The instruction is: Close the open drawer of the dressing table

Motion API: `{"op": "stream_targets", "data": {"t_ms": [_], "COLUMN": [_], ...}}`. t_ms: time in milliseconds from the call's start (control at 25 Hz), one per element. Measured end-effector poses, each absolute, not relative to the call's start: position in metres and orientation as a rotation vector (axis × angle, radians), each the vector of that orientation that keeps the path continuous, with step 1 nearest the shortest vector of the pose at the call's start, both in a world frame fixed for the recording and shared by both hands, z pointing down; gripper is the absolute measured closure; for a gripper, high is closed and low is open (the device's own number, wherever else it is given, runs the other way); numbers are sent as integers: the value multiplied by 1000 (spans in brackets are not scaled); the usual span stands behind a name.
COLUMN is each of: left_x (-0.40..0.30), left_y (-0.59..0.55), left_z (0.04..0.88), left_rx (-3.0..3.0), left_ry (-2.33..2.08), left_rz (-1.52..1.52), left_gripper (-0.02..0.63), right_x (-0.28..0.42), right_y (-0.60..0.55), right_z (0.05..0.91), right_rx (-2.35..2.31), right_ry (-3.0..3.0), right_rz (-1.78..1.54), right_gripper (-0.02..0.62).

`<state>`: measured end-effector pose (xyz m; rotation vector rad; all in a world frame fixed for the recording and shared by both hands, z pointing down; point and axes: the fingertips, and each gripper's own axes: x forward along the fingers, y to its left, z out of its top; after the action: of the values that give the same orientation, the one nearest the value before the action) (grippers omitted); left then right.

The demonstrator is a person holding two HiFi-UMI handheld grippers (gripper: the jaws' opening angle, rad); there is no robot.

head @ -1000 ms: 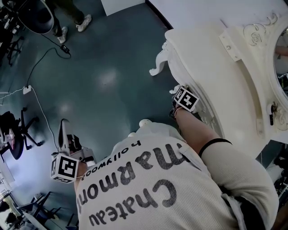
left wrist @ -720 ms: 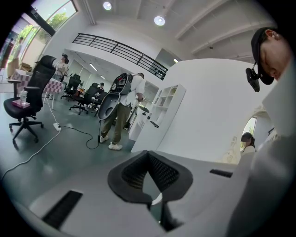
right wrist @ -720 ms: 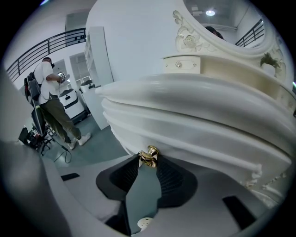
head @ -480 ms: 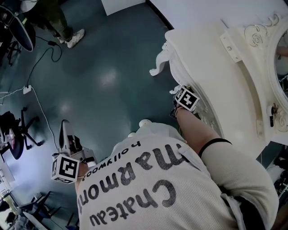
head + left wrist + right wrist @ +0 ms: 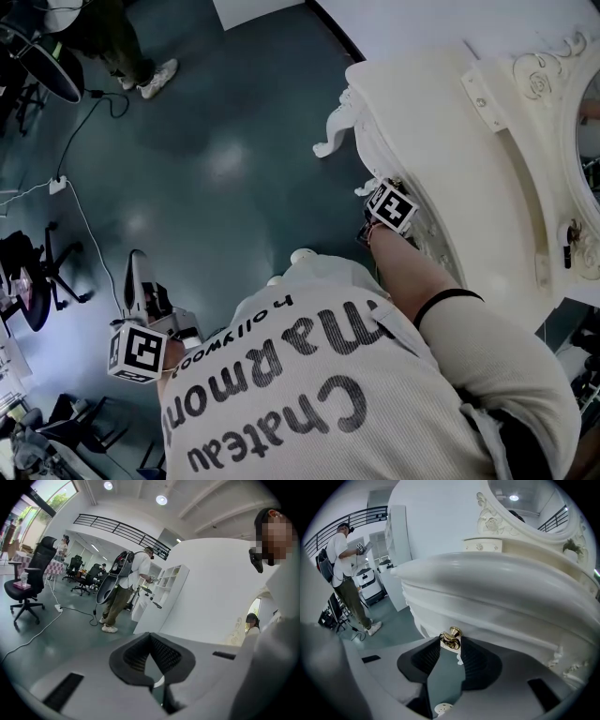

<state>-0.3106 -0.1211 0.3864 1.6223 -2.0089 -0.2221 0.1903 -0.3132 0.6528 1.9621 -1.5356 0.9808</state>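
Note:
The cream dressing table [image 5: 441, 122] stands at the right of the head view, its carved leg [image 5: 333, 131] on the floor. My right gripper [image 5: 382, 193] reaches under the tabletop's front edge. In the right gripper view the drawer's small gold knob [image 5: 451, 637] sits between the tips of the right gripper [image 5: 451, 643], whose pads close on it; the curved table front [image 5: 487, 583] fills the view above. The drawer's gap is hidden. My left gripper [image 5: 134, 261] hangs low at the left, away from the table, and the left gripper [image 5: 151, 637] is shut on nothing.
A person [image 5: 123, 588] stands on the dark floor at the far left, feet [image 5: 155, 61] near a trailing cable [image 5: 84, 141]. Office chairs [image 5: 28, 583] and a white shelf unit [image 5: 161, 592] lie beyond. The oval mirror [image 5: 529, 503] rises above the tabletop.
Both grippers stay where they were. The person at the top left of the head view has shifted their feet.

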Motion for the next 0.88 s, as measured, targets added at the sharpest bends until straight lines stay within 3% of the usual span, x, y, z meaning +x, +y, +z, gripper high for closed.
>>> {"op": "stream_targets", "data": {"t_ms": [640, 880], "left_x": [-304, -297], "left_y": [-130, -133], "left_z": [393, 399], "left_rx": [1624, 1661], "left_ry": [-1995, -1955], "left_rz": [-214, -205], "left_gripper": [598, 598], "right_x": [193, 180], "right_y": [-315, -309], "right_z": [661, 661], "right_rx": [1912, 1908], "right_ry": [-1518, -1544], "right_rz": [987, 1132], "right_gripper": [451, 379]}}
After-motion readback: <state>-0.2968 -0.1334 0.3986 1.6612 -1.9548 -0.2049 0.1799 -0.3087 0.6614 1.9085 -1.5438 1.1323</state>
